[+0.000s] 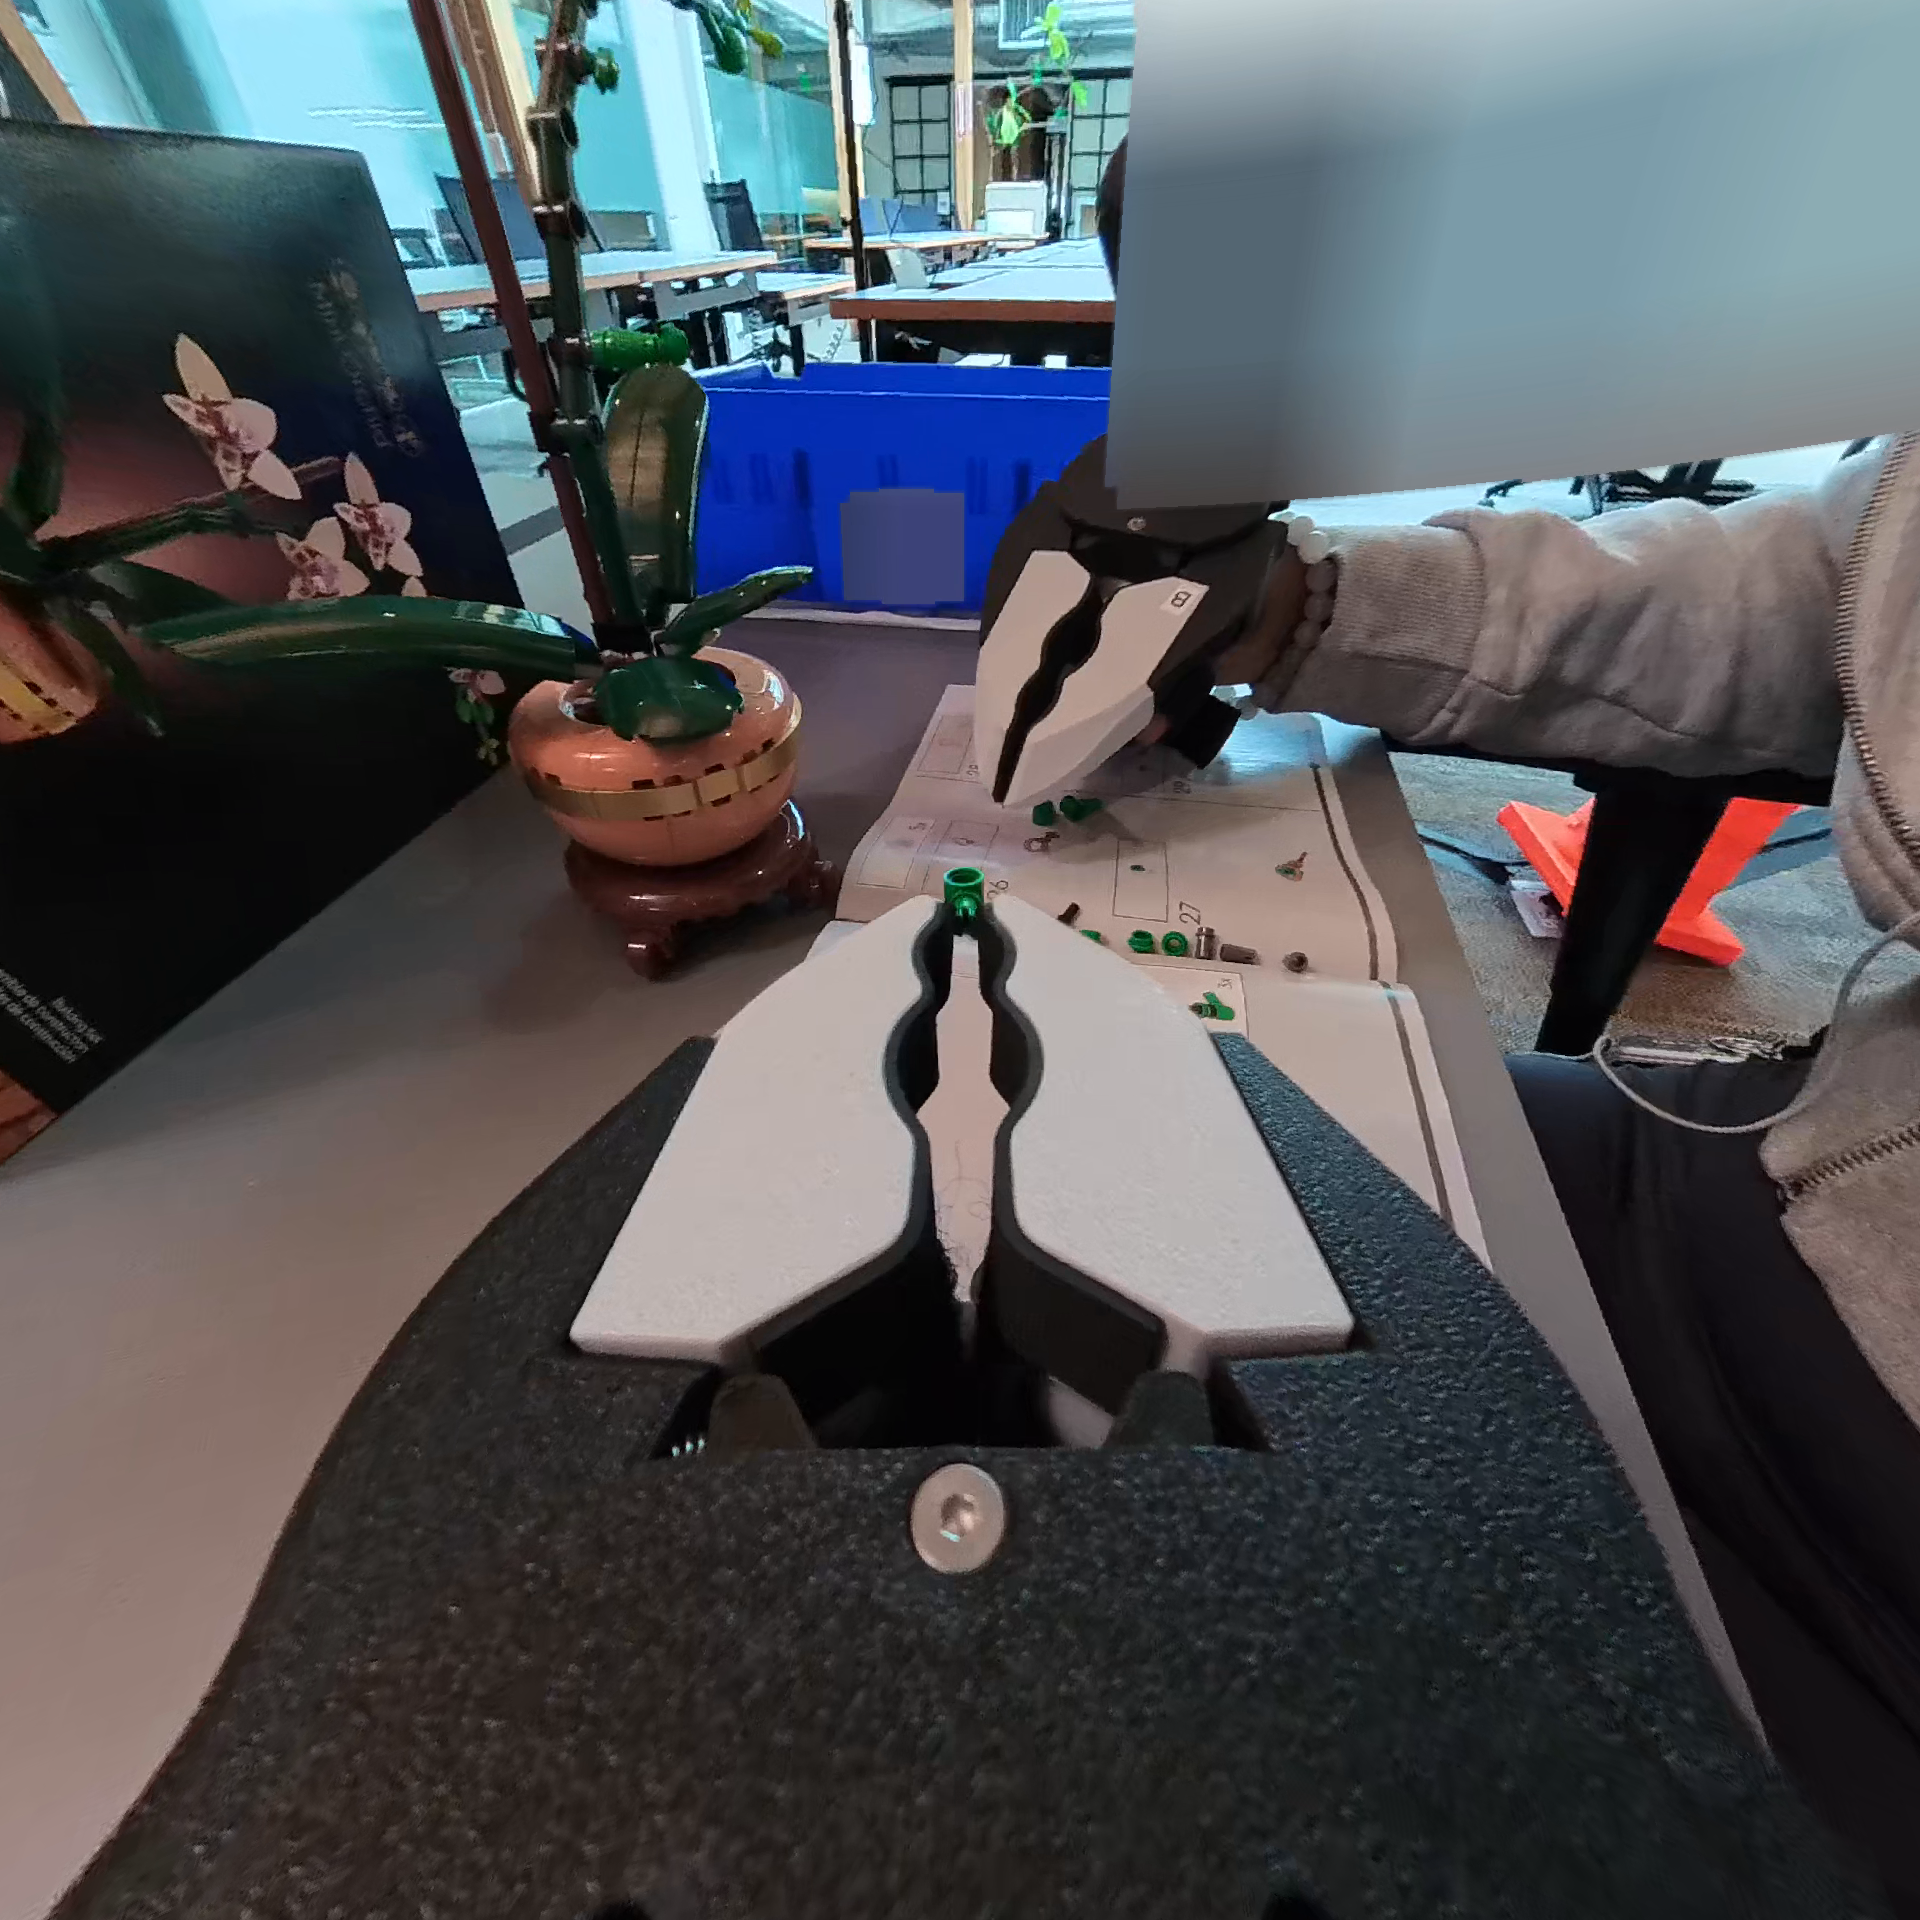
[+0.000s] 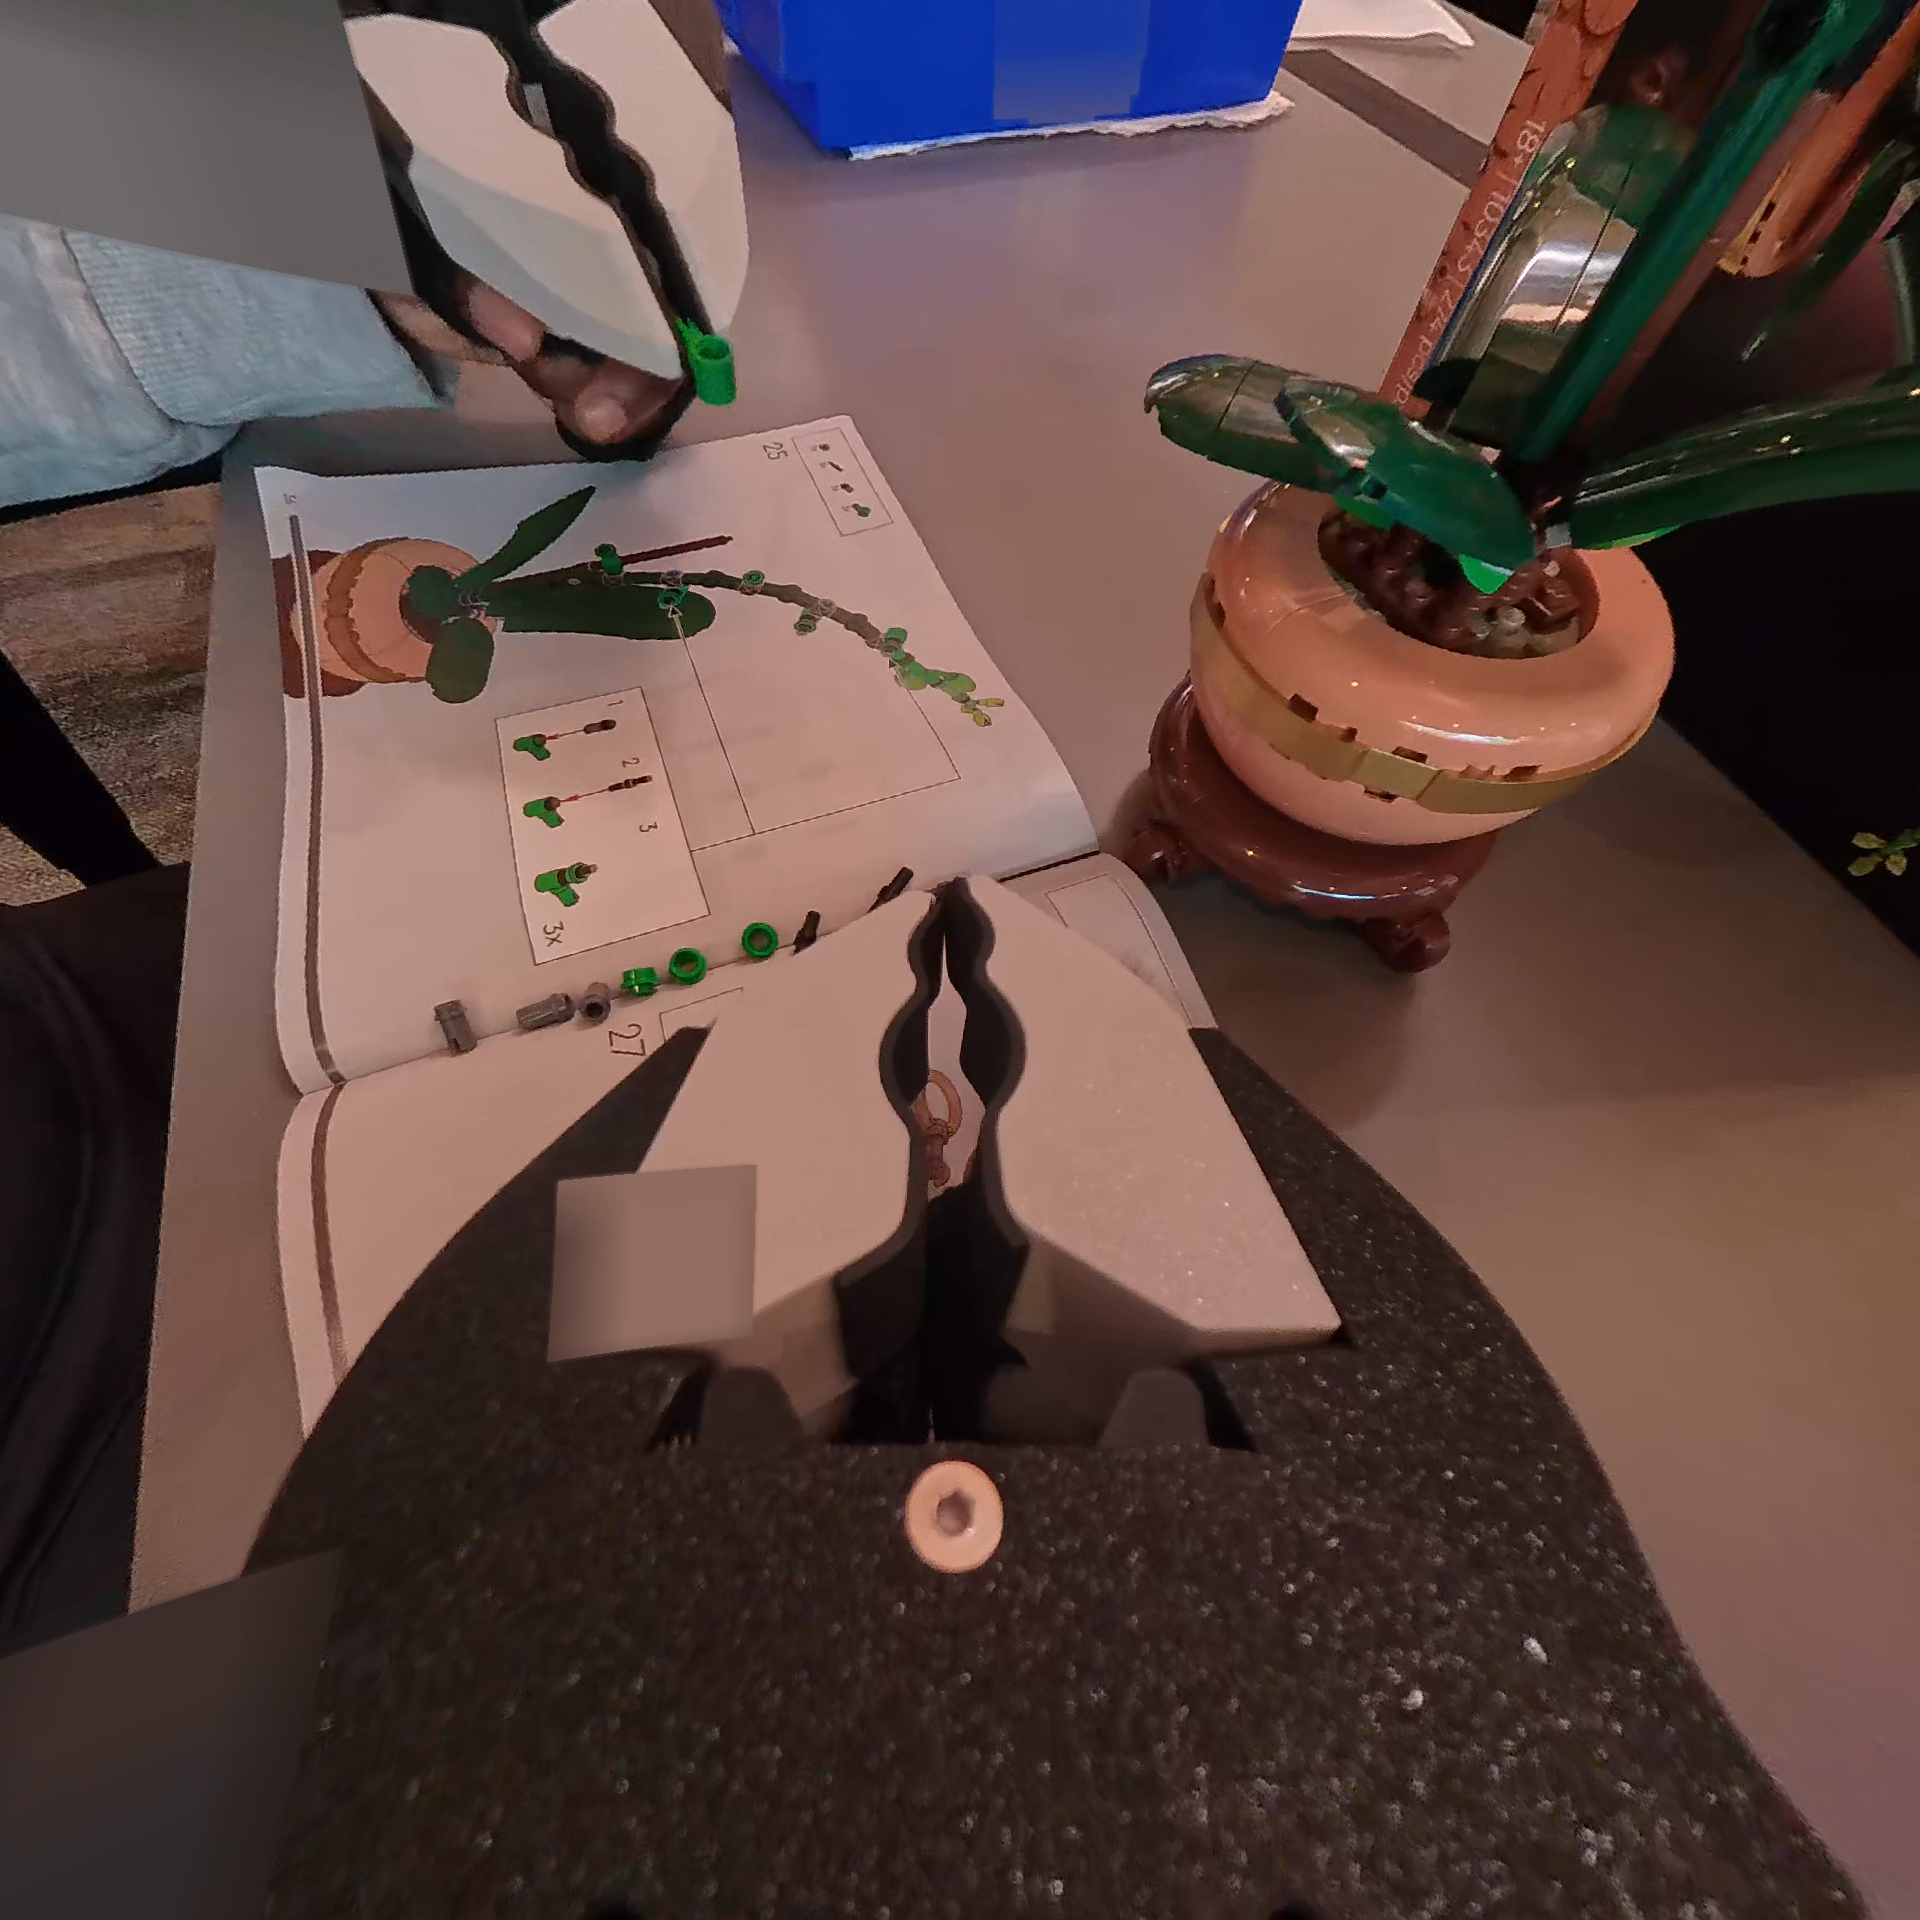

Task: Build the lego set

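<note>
Left tool (image 1: 964, 920) pinches a green connector piece (image 1: 963, 886) above the instruction booklet (image 2: 644, 790); right tool (image 2: 948, 891) hovers closed, empty, over it.

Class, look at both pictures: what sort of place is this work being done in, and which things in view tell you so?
Most likely an open-plan office or lab used as a hobby bench. Rows of desks stand behind glass partitions, and the near grey table carries an open instruction booklet beside a brick-built potted plant.

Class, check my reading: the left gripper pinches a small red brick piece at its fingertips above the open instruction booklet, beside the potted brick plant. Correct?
Not quite: the piece pinched by the left gripper is green, not red, as the left wrist view shows. The booklet and potted plant are as stated.
</note>
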`<state>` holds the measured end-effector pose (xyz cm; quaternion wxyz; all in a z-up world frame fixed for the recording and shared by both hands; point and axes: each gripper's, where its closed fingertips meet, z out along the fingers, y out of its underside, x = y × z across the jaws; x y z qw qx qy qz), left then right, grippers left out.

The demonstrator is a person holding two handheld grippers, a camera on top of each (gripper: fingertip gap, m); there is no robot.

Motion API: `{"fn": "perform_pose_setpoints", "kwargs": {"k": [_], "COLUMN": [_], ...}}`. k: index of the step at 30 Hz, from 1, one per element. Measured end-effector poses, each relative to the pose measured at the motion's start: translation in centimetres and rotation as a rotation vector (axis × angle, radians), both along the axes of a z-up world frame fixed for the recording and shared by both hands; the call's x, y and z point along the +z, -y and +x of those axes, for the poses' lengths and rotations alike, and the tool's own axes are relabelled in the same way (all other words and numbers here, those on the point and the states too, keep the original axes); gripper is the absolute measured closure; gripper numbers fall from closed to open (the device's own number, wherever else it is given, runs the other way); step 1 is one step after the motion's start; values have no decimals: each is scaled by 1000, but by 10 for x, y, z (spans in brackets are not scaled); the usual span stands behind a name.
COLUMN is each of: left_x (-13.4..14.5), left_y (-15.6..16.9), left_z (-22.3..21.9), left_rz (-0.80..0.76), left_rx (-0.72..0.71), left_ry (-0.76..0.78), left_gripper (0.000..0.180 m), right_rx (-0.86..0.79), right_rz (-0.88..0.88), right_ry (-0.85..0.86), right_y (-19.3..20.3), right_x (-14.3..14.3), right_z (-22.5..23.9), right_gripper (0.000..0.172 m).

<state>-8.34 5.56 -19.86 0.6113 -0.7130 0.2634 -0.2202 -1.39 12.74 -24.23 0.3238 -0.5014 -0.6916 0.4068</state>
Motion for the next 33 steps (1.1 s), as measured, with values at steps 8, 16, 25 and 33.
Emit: {"fn": "perform_pose_setpoints", "kwargs": {"k": [8,16,25,33], "left_x": [1,2,0,-2], "left_y": [0,0,0,-1], "left_z": [-1,-1,-1,0], "left_rz": [6,8,-2,-12], "left_rx": [-1,2,4,1], "left_ry": [14,14,13,-8], "left_gripper": [177,177,177,176], "right_rx": [-13,-46,49,429], "right_rz": [42,46,-75,113], "right_ry": [13,-40,72,313], "right_y": [0,-5,17,88], "right_x": [-4,7,21,-13], "right_z": [-1,-1,14,36], "right_gripper": [172,169,166,160]}}
